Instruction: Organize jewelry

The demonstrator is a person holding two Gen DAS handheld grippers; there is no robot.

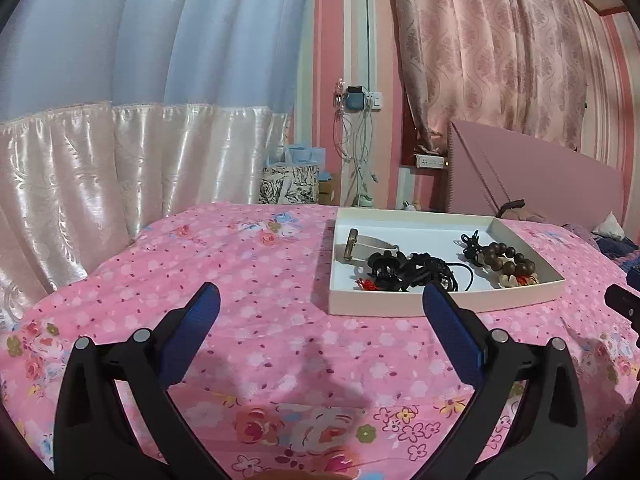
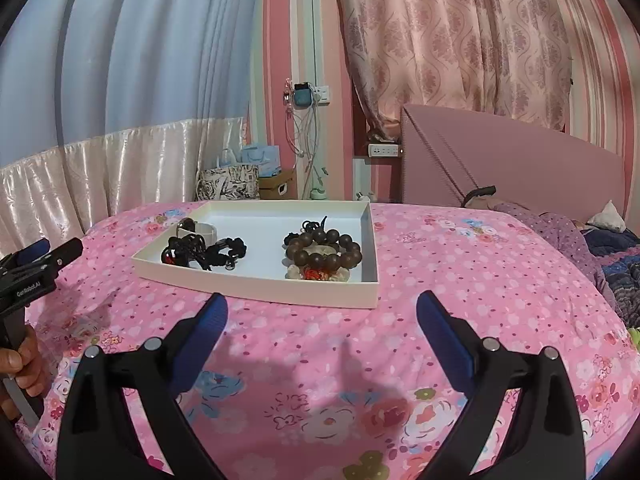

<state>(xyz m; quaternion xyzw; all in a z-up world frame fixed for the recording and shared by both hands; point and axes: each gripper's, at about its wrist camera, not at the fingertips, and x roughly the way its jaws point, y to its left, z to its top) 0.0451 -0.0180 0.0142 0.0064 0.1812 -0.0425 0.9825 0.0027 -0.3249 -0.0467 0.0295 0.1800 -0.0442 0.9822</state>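
A shallow white tray (image 2: 256, 286) is lying flat on the pink floral bedspread (image 2: 460, 280). In the tray's right half a brown wooden-bead bracelet (image 2: 324, 248) is lying coiled, while in its left half a tangle of black cords (image 2: 204, 252) is sitting against a pale strap watch (image 2: 200, 231).

Both views are evenly and fairly brightly lit with a pink cast, and sharp through the middle. Strong fisheye bending curves the curtains (image 1: 480, 48) and darkens the corners. Soft shadows fall on the bedspread (image 2: 320, 380), and the satin drape (image 1: 120, 168) shows glare.
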